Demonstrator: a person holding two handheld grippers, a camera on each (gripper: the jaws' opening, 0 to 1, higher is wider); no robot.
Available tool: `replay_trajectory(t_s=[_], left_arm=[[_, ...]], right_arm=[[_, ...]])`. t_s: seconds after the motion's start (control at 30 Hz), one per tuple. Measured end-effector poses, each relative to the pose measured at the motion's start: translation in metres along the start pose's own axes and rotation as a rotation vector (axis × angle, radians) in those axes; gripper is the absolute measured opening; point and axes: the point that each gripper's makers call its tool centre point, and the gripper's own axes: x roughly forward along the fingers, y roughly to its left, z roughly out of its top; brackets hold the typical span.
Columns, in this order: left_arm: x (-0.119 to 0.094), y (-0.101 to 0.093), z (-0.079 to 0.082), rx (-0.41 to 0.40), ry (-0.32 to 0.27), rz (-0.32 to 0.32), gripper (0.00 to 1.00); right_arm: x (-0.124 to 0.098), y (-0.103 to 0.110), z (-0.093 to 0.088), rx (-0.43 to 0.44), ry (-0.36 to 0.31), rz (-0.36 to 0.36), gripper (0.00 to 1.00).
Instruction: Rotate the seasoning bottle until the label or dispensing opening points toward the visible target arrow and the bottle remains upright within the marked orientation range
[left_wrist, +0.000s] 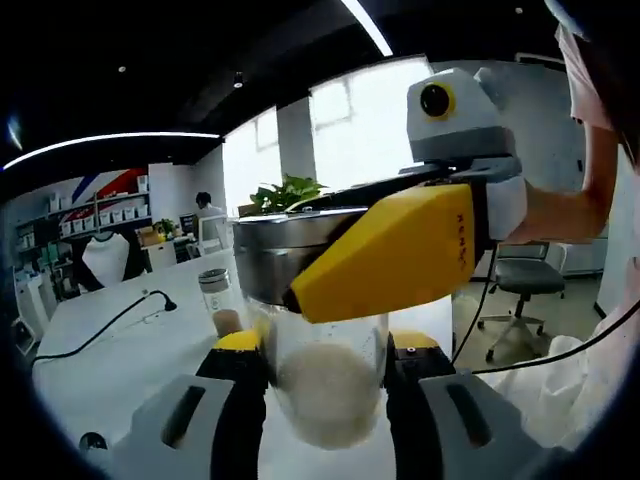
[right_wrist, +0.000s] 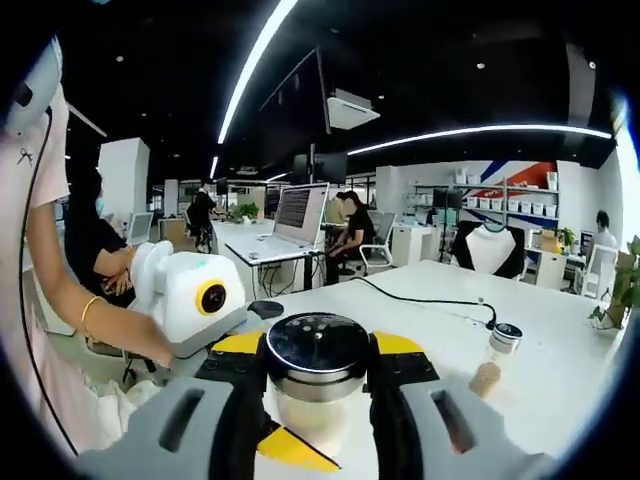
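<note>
**Both tools on one bottle, turn about to be made**

Office space stretches behind the work: white surface (right_wrist: 560, 340), shelving along the far wall, a mannequin torso (right_wrist: 489, 248), people seated at a monitor (right_wrist: 300, 212). A black cable (right_wrist: 420, 298) runs across the surface, and a second small shaker (right_wrist: 492, 362) with a dark cap stands apart, off to one side.

The seasoning bottle (left_wrist: 325, 375) is a clear glass jar with pale granules in its lower part and a broad metal cap (right_wrist: 317, 352) with perforations on top. In the left gripper view it sits between the left tool (left_wrist: 325, 385), whose dark pads press against the glass body on both sides, so that tool is pinching the bottle low down. The right tool (left_wrist: 385, 255), yellow-jawed, reaches in from the right of that view and lies across the cap rim. In the right gripper view, the right tool (right_wrist: 318, 375) has its pads closed against the cap band from either side; it looks clamped on the top of the bottle.

The bottle's long axis looks roughly upright, with one grip at the body and one at the cap, stacked along that axis. Any turn would therefore be about the vertical. No target arrow or label can be made out, so how far the bottle must go cannot be told. Twisting only the cap might unscrew it rather than turn the jar.
</note>
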Motion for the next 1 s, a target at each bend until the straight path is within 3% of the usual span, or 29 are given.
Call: replay_trajectory(t_s=[0.07,0.13,0.33,0.5,0.6,0.67,0.8,1.0], left_arm=[[0.0,0.005,-0.003,0.021,0.022,0.067,0.47],[0.0,0.005,-0.008,-0.01,0.039,0.094,0.46],[-0.005,0.013,-0.021,-0.12,0.058,0.251,0.46],[-0.01,0.027,-0.028,-0.098,0.118,0.401,0.46],[-0.01,0.03,-0.023,-0.103,0.089,0.461,0.46],[-0.01,0.028,-0.023,-0.141,0.073,0.46,0.46],[-0.012,0.028,-0.024,-0.133,0.083,0.47,0.46],[-0.012,0.026,-0.016,-0.14,0.027,0.417,0.46]], right_arm=[[0.001,0.001,-0.002,-0.039,0.014,0.004,0.37],[0.003,0.001,-0.005,-0.03,0.015,-0.002,0.37],[0.005,-0.007,-0.017,0.103,0.002,-0.058,0.36],[0.008,-0.011,-0.02,0.135,-0.003,-0.136,0.35],[0.011,-0.011,-0.017,0.137,-0.017,-0.169,0.35],[0.014,-0.014,-0.017,0.146,-0.014,-0.194,0.35],[0.015,-0.018,-0.018,0.197,-0.015,-0.22,0.36],[0.012,-0.016,-0.011,0.152,-0.031,-0.216,0.35]])
